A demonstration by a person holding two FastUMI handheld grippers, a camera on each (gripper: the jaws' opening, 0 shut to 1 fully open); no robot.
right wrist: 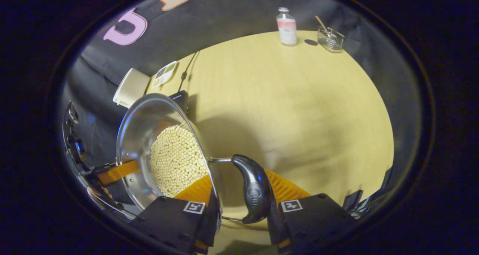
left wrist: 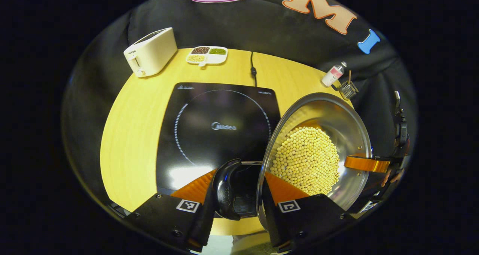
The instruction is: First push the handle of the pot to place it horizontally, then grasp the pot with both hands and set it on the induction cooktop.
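Status: second stage in hand, not complete.

- Pot: steel, open, carrying a bed of pale beans. Sits to the right of the induction cooktop, with its rim overlapping the cooktop's near right corner in the left gripper view. Well short of the marked ring at the cooktop's middle. Cannot tell whether the base is clear of the table.
- Left gripper: jaws clamped across the pot's left handle and the wall behind it, one finger outside the handle, the other inside the rim above the beans.
- Right gripper: same arrangement on the far side, jaws closed over the right handle and wall, one finger inside the pot, one outside. Seen also from the left gripper view at the pot's right rim, a finger reaching in over the edge.
- Handles: both lying out sideways from the rim, level enough to be gripped. Judged on that evidence: first stage, pushing the handle horizontal, done.
- Two-handed grasp: judged done, both sides secured.

Outstanding: carry the pot leftward, centre it over the ring, lower it flat, release both sides.

Cooktop surface bare and ready to receive. Toaster and divided dish at the far edge, bottle far right, all well apart from the path.

Risk noted: loose beans in an open pot; any tilt in transit likely to spill.
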